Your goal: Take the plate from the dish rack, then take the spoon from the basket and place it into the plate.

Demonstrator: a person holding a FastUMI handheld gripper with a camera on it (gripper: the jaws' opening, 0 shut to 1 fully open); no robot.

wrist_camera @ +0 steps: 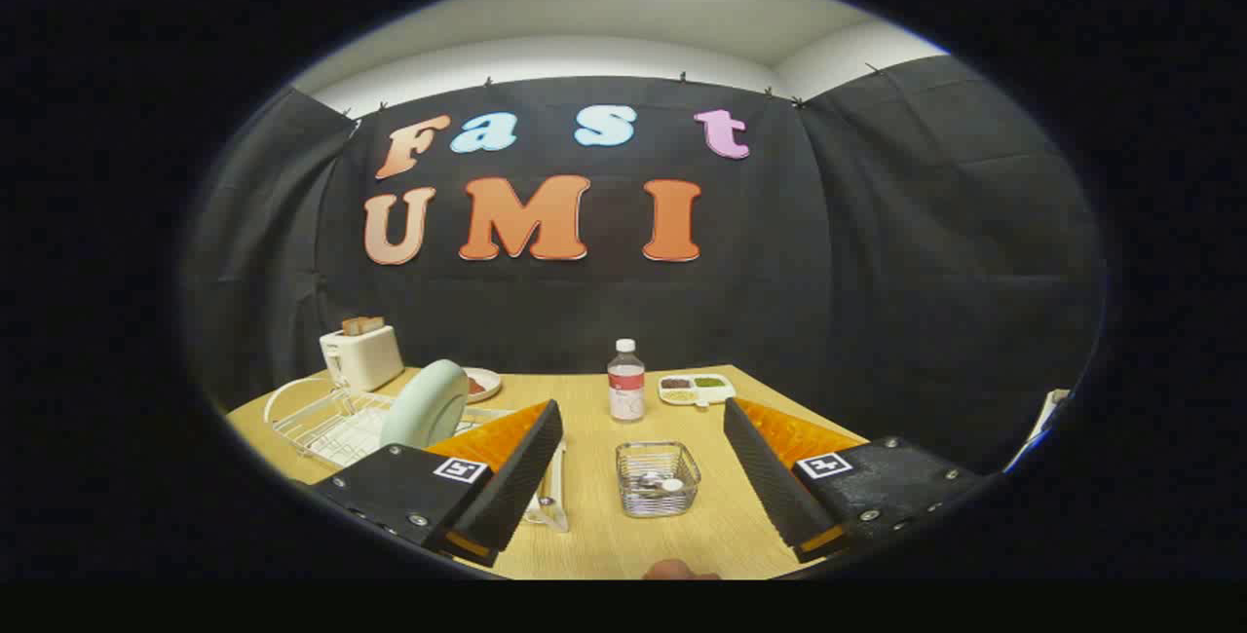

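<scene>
Forward-facing, above table (pixel 594 526), between spread fingers (pixel 507 477)

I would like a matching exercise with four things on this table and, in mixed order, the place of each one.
Things:
1. pale green round plate
2. small wire basket
3. clear plastic bottle with white cap
4. cream toaster

Places:
A. between the open fingers of the gripper
B. behind the white wire dish rack, by the wall
C. standing on edge in the dish rack
D. beyond the basket, beside a white divided dish

Pairs: 1-C, 2-A, 3-D, 4-B
</scene>
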